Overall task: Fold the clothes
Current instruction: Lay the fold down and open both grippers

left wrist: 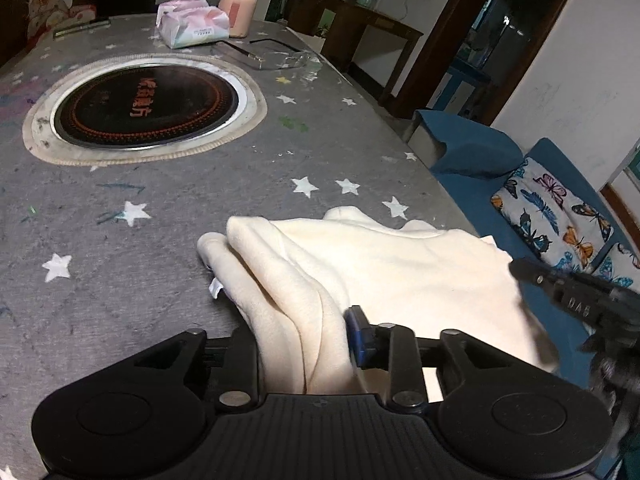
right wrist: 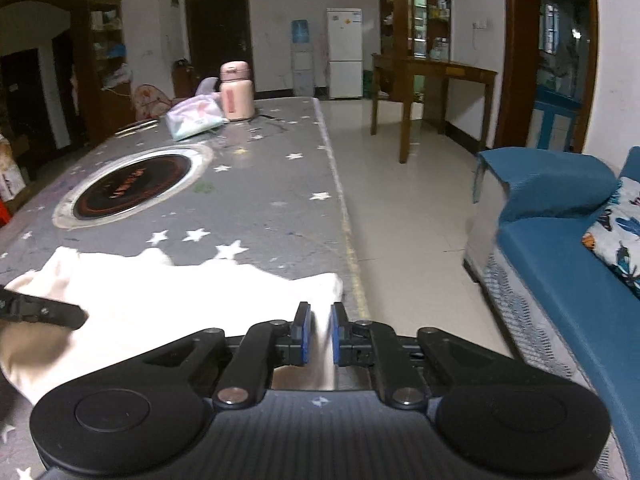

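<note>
A cream fleece garment (left wrist: 380,264) lies bunched at the near right of the grey star-patterned table (left wrist: 160,208). My left gripper (left wrist: 308,332) is shut on a thick fold of it; cloth fills the gap, and only the right blue pad (left wrist: 360,336) shows. In the right wrist view the same garment (right wrist: 180,292) spreads to the left near the table's edge. My right gripper (right wrist: 320,332) is shut on a thin edge of the cloth between its blue pads (right wrist: 302,332). Each gripper appears in the other's view, the right gripper (left wrist: 576,300) and the left gripper (right wrist: 40,312).
A round black induction hob (left wrist: 148,108) is set into the table. A tissue pack (left wrist: 192,24), a pink bottle (left wrist: 238,4) and a clear tray (left wrist: 276,58) sit at the far end. A blue sofa (right wrist: 560,240) with a butterfly cushion (left wrist: 556,216) stands to the right, across tiled floor (right wrist: 400,200).
</note>
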A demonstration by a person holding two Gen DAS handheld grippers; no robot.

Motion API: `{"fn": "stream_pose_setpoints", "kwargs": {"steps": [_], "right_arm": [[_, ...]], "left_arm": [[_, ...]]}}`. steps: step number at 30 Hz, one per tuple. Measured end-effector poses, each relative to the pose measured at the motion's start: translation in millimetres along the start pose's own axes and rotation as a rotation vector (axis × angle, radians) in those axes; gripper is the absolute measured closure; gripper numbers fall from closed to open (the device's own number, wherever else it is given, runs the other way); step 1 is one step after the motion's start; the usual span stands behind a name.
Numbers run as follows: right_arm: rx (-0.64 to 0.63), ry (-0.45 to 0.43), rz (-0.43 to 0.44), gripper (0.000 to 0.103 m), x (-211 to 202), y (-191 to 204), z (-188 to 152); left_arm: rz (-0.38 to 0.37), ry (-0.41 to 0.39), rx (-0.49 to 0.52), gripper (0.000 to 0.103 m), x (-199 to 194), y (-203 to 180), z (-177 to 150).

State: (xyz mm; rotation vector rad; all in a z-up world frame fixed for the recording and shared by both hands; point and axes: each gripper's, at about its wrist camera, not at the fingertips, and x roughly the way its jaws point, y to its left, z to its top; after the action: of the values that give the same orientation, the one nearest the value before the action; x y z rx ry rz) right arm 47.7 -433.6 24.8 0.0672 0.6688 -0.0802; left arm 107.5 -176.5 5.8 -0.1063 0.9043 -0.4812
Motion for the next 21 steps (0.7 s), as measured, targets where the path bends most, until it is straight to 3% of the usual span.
{"fn": "stream_pose_setpoints", "kwargs": {"steps": [3, 9, 11, 15, 17, 21], "right_arm": [[-0.006, -0.014, -0.004, 0.091, -3.4, -1.9, 3.2], [-0.018, -0.011, 0.059, 0.09, 1.7, 10.3, 6.7], [-0.026, -0.001, 0.07, 0.082, 7.0, 15.4, 6.5], [-0.039, 0.024, 0.077, 0.077, 19.6, 22.2, 5.7], [-0.042, 0.033, 0.07, 0.065, 23.9, 23.3, 4.5], [-0.06, 0.015, 0.076, 0.054, 16.2, 27.2, 4.3]], "left_arm": [[0.016, 0.002, 0.007, 0.057, 0.3, 1.8, -1.2], [0.096, -0.008, 0.018, 0.046, -0.3, 9.3, 0.8], [0.126, -0.012, 0.022, 0.037, -0.6, 12.1, 1.8], [0.184, -0.02, 0.029, 0.02, -1.3, 17.6, 3.6], [0.198, -0.031, 0.038, 0.014, -3.6, 18.5, 1.9], [0.208, -0.072, 0.07, 0.001, -12.2, 15.3, -3.6]]}}
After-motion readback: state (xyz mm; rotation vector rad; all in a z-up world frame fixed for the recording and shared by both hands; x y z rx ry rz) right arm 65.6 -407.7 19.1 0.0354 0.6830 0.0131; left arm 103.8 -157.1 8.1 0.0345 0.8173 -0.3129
